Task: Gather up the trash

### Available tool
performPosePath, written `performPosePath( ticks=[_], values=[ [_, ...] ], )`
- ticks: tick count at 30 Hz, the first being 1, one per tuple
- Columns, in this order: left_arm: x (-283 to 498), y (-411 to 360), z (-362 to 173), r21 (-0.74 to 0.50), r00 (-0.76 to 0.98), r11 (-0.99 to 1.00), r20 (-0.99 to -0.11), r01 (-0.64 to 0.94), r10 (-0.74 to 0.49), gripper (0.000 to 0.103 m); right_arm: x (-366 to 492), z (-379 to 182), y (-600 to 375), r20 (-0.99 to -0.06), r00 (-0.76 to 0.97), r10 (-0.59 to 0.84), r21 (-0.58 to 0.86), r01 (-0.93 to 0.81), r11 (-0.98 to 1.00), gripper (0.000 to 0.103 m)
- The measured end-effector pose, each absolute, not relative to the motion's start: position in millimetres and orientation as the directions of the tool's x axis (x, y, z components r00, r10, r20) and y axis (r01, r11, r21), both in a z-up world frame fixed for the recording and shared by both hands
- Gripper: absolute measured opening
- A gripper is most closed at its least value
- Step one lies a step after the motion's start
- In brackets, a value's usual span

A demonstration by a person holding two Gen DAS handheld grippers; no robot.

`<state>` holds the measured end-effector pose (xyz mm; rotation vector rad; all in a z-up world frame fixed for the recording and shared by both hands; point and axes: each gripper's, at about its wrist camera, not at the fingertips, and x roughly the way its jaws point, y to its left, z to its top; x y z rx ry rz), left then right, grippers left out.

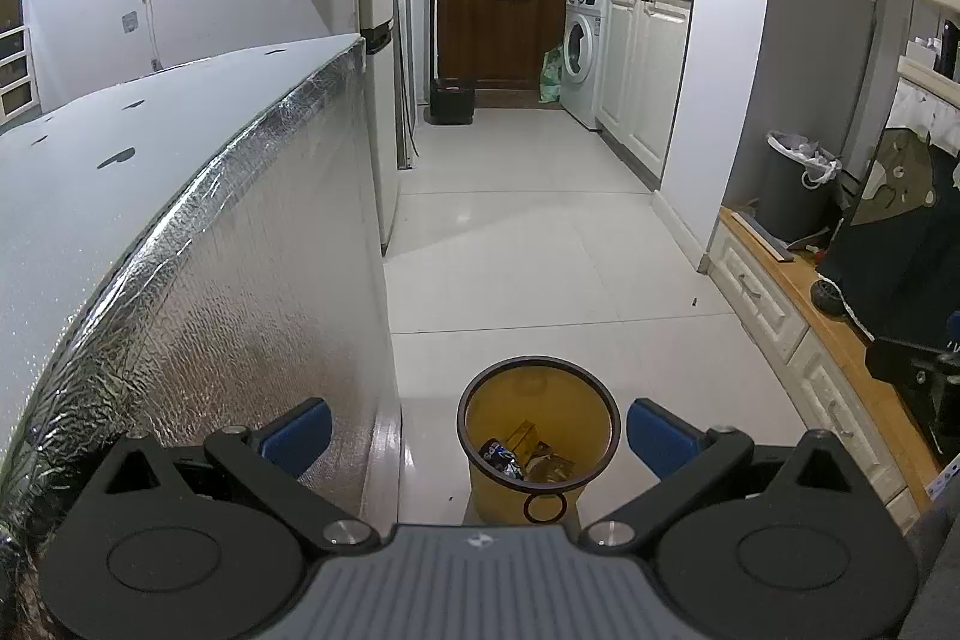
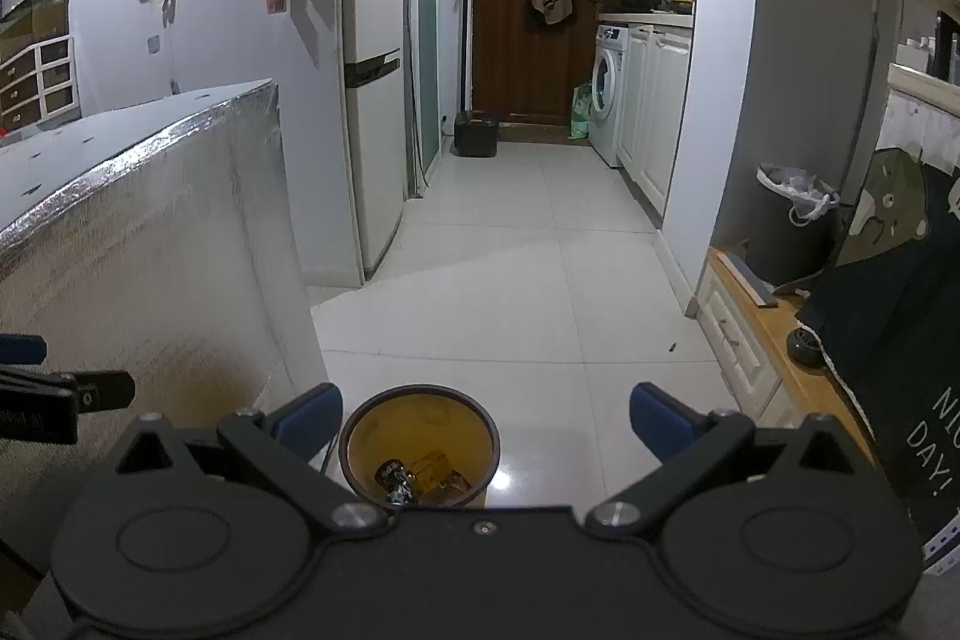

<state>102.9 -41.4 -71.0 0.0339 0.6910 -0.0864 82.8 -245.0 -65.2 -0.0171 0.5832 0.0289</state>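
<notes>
Both grippers, left and right, fingers apart, empty; advisable: centre above yellow wastebasket at 6 o'clock before any release.

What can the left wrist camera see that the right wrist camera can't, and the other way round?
Only the left wrist view shows the small ring handle on the yellow bin's outer wall. Only the right wrist view shows the drawer chest at far left and the "DAY!" lettering on the dark cloth. Both show the yellow bin with wrappers inside, the washing machine, the grey lined bin, and open, empty blue fingers.
</notes>
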Motion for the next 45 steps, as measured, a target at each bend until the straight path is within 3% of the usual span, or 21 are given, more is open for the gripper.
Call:
performPosePath(
  ticks=[45],
  values=[
    [104.1,-38.1,-72.5,0.012,0.766,0.996,-0.640,0.094,-0.065,0.103,85.3,-65.3,-245.8,-0.557,0.830,0.026,-0.009,-0.037,0.999,0.103]
  ],
)
